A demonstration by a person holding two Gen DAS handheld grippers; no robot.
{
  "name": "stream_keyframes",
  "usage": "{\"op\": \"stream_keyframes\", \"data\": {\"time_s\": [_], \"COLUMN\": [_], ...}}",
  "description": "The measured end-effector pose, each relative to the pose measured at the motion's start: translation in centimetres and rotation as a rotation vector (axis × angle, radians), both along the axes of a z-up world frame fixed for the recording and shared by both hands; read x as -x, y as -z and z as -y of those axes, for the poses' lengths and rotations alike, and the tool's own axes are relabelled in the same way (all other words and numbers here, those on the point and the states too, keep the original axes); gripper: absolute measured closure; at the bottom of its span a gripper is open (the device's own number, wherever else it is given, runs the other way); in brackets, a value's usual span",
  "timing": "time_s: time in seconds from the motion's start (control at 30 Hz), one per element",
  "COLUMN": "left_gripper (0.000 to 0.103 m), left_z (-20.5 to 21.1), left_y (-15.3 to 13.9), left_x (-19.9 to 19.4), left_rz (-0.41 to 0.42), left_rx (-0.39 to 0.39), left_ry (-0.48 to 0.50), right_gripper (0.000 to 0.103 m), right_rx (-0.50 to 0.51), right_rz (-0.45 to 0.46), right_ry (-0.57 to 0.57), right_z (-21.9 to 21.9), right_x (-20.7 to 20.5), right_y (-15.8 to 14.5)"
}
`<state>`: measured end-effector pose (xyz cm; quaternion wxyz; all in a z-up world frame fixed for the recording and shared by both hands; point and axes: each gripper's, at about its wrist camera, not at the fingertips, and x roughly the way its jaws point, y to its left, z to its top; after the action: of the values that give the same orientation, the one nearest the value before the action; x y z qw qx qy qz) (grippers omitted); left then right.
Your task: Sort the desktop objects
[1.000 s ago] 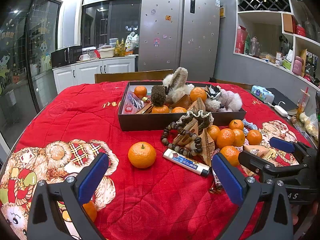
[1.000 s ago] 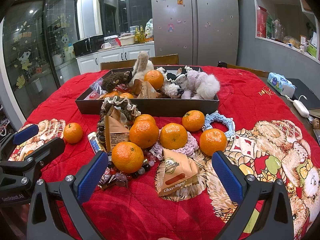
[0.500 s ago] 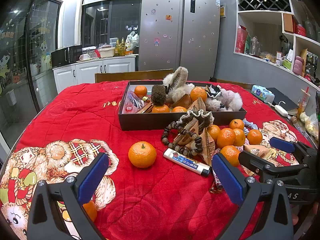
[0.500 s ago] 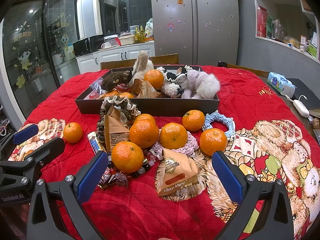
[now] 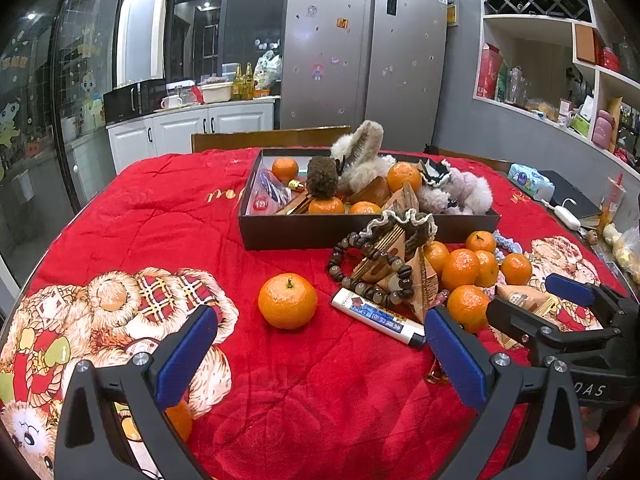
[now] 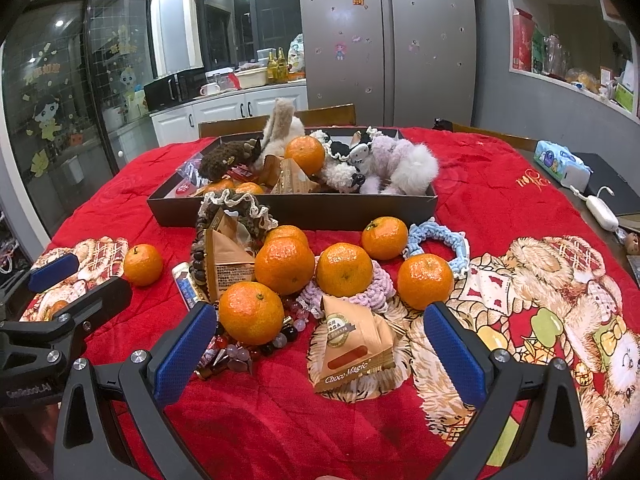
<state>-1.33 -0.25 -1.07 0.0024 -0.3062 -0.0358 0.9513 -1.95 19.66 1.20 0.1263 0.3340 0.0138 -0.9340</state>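
A dark box (image 5: 304,232) on the red cloth holds oranges, plush toys and snack packs; it also shows in the right wrist view (image 6: 288,210). A lone orange (image 5: 287,301) lies ahead of my open, empty left gripper (image 5: 320,350), with a white tube (image 5: 378,317) and a bead bracelet (image 5: 372,268) to its right. My right gripper (image 6: 320,344) is open and empty over a Choco Magic pack (image 6: 350,344), with several oranges (image 6: 345,269) and loose beads (image 6: 256,350) just beyond. Each gripper shows at the edge of the other's view.
A blue crocheted ring (image 6: 440,240) and a pink one (image 6: 376,284) lie among the oranges. A tissue pack (image 6: 562,164), a black case and a white cable sit at the table's right edge. A chair back (image 5: 272,138) stands behind the table.
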Motion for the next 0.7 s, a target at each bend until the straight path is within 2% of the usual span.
{"op": "stream_keyframes", "data": {"time_s": [0.1,0.2,0.43,0.7], "left_gripper": [0.0,0.0,0.0,0.0], "left_z": [0.2,0.1,-0.9,0.4], "left_y": [0.1,0.4,0.1,1.2], "left_x": [0.3,0.9,1.6,4.3], "left_rz": [0.016,0.047,0.049,0.126], "left_rx": [-0.017,-0.003,0.098,0.026], "left_ry": [0.016,0.007,0.043,0.049], "right_gripper": [0.0,0.0,0.0,0.0], "right_rx": [0.01,0.022,0.042,0.051], "right_rz": [0.017,0.033,0.031,0.073], "right_ry": [0.001,0.002,0.001,0.035], "right_z": [-0.2,-0.5,-0.8,-1.7], "right_x": [0.3,0.5,0.4,1.5], "right_y": [0.2,0.3,0.2,0.6]}}
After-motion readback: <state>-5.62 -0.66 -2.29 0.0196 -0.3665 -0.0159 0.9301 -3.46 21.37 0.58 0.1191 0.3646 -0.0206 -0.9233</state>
